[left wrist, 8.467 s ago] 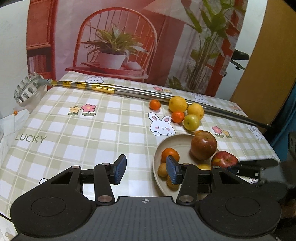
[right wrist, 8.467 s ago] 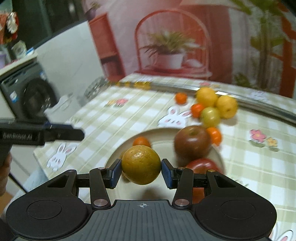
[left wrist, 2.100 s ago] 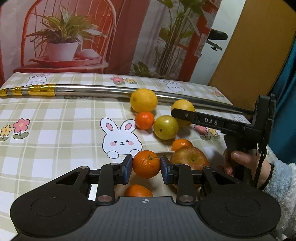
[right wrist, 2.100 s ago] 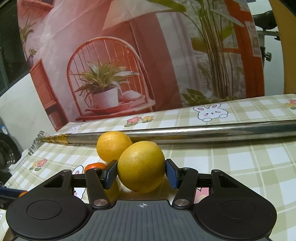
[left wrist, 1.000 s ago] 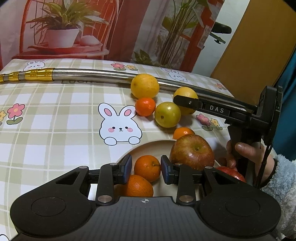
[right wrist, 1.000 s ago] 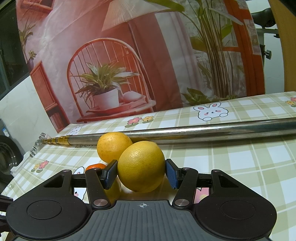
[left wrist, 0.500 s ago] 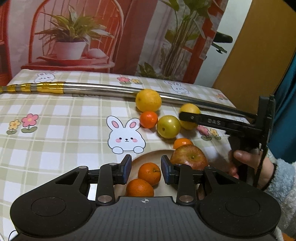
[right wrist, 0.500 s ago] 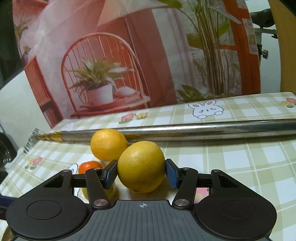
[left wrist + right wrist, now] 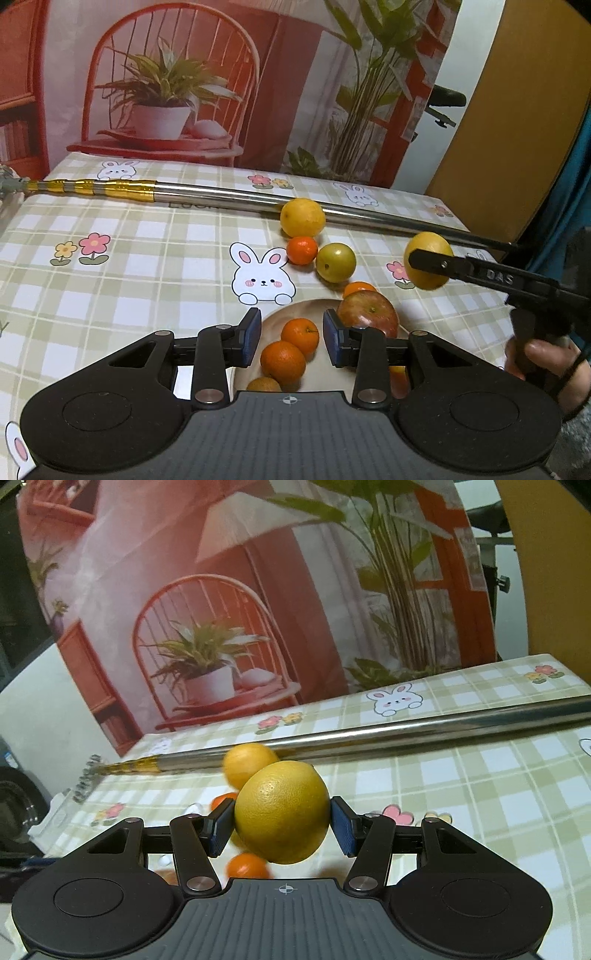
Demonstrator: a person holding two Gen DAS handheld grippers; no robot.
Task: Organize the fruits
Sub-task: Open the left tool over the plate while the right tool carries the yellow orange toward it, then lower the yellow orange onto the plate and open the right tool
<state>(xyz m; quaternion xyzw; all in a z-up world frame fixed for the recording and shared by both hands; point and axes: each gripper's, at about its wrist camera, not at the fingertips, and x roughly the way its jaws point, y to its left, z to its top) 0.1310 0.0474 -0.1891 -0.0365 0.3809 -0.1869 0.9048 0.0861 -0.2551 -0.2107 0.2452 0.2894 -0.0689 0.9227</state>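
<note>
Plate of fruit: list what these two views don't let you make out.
- Left wrist view: the plate's near part lies behind the left gripper.
- Left wrist view: the red apple is partly covered by a gripper finger.
- Right wrist view: the held yellow citrus and right gripper cover the plate; fruit behind is blurred.

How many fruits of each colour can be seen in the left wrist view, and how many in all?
Yellow fruit: 2
Orange fruit: 4
Green fruit: 1
Red apple: 1
Brown fruit: 1
Total: 9
A mostly hidden reddish patch is not counted.
</note>
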